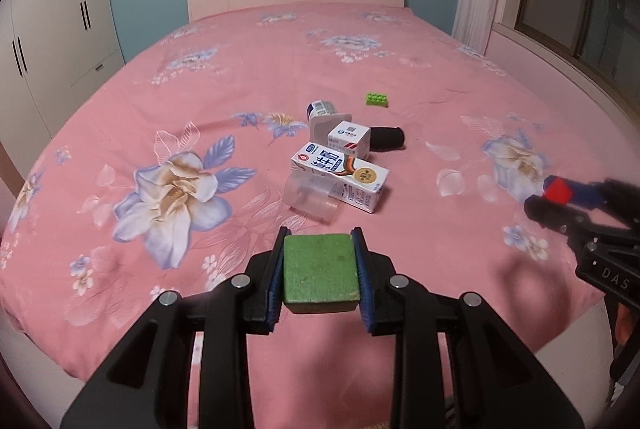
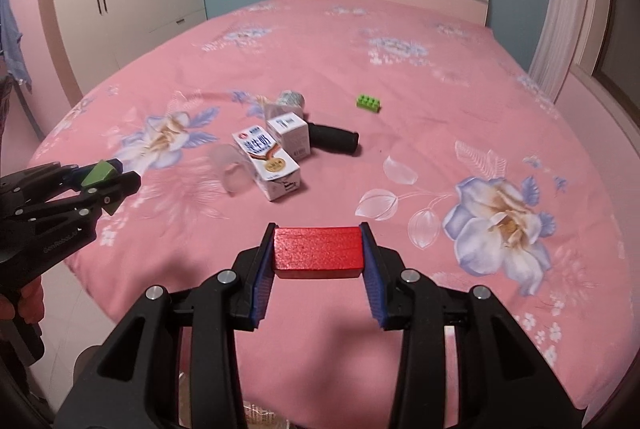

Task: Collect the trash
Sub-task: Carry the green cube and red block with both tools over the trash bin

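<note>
While your left gripper [image 1: 320, 269] clamps a green block [image 1: 319, 271] and your right gripper [image 2: 319, 253] clamps a red block [image 2: 319, 251] over the bed's [image 1: 360, 61] foot edge, the milk carton [image 1: 340, 177], small box [image 1: 349, 138] and clear cup [image 1: 310, 197] cluster mid-bed.

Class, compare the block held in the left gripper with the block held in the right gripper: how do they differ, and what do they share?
The green block is green with a scuffed, speckled top; the red block is plain bright red. The green block looks squarish from above, while the red block looks wider and flatter. The green block sits in the left gripper, the red block in the right gripper. Both are clamped between jaws above the bed.
</note>
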`<state>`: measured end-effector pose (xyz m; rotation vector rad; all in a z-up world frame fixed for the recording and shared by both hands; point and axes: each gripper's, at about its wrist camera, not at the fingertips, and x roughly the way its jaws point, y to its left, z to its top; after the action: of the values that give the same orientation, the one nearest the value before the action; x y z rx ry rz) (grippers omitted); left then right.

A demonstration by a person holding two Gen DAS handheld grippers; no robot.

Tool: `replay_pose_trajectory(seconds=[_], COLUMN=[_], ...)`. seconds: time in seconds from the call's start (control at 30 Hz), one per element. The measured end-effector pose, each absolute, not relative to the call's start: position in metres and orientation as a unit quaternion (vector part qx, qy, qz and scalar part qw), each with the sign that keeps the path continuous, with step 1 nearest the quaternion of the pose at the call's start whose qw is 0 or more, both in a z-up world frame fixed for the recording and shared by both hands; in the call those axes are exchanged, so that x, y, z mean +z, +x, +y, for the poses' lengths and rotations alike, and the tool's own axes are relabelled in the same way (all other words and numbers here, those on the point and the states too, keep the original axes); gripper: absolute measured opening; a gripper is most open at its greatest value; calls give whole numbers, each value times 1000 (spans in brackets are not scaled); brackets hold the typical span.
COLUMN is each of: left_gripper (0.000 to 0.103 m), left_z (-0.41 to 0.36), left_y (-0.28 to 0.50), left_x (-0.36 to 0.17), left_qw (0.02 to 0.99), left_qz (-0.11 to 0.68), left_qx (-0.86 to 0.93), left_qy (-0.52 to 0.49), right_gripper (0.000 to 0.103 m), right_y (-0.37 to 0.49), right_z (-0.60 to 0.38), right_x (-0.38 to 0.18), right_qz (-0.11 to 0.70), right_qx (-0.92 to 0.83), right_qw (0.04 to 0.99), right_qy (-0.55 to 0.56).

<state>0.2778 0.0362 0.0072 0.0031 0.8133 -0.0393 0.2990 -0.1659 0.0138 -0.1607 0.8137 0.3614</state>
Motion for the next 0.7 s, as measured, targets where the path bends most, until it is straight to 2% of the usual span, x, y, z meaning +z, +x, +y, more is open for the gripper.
replay_pose_trajectory(seconds=[0.4, 0.7], left_gripper=[33, 33], left_z=[17, 8], left_y=[201, 144], left_x=[56, 74], left_qw=[936, 943], left_qz=[350, 330], left_qx=[-29, -33], left_qy=[24, 32], right_gripper=[41, 41], right_y=[215, 156], right_z=[-174, -179], right_x=[65, 77], right_qz=[348, 331], right_qx=[187, 203], right_qw=[914, 916], right_qy=[-93, -100])
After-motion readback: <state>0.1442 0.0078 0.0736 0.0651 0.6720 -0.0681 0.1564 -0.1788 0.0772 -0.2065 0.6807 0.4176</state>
